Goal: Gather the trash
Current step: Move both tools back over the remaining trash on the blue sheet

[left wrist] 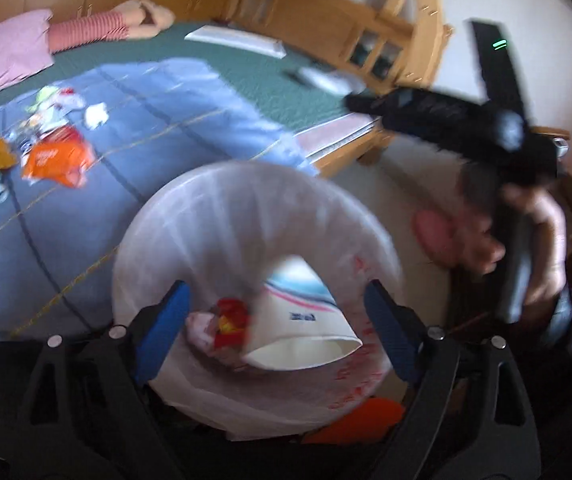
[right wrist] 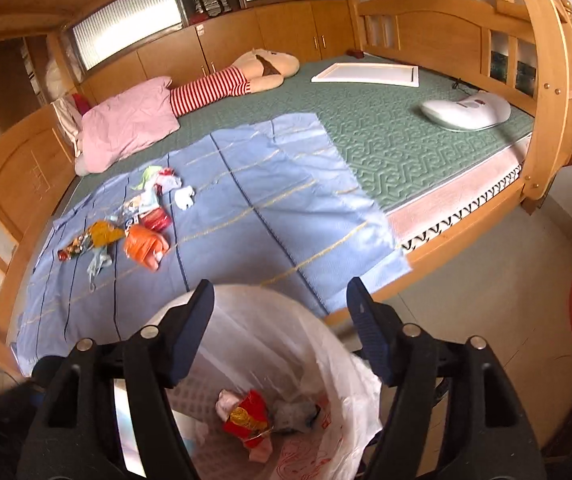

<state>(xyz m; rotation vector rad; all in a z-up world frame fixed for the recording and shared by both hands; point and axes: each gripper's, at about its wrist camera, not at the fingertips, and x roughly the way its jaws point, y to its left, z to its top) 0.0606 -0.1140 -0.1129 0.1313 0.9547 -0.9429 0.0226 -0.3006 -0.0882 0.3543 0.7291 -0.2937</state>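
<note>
Both grippers, left gripper (left wrist: 276, 316) and right gripper (right wrist: 280, 330), hang empty with jaws spread above the white plastic-lined bin (right wrist: 286, 360). Crumpled wrappers (right wrist: 126, 224) lie near the blue sheet's (right wrist: 246, 220) left edge; reach there, pinching one piece squarely.

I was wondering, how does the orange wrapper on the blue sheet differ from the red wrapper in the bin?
The orange wrapper lies on the blue sheet among other litter, uncollected; the red wrapper already sits inside the lined bin. The orange one is plain orange with white, the red one carries yellow print. Both look crumpled.
</note>
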